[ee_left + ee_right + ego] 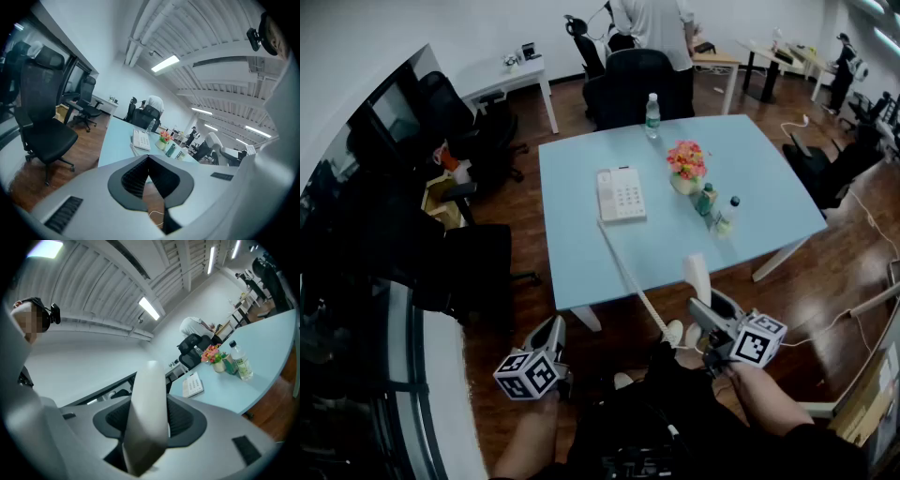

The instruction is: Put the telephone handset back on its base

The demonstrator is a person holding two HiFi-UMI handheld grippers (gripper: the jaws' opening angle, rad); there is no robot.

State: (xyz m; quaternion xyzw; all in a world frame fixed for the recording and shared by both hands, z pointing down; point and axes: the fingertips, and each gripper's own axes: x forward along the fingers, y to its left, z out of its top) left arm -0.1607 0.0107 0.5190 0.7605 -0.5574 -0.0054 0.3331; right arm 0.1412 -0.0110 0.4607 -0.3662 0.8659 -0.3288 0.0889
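Gripped upright between the right gripper's point(151, 420) jaws, short of the light blue rectangular table's point(581, 253) near edge: white plastic telephone handset point(697, 276). White keypad base point(621, 194) mid-table, well apart. Left gripper point(553, 335) closed, empty.

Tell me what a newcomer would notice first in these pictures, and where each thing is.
The white handset stands out first, clamped in the right tongs just off the table's near edge. Its coiled cord runs back across the light blue table to the telephone base near the middle, with pink flowers further right. The left tongs hang shut and empty, off the table.
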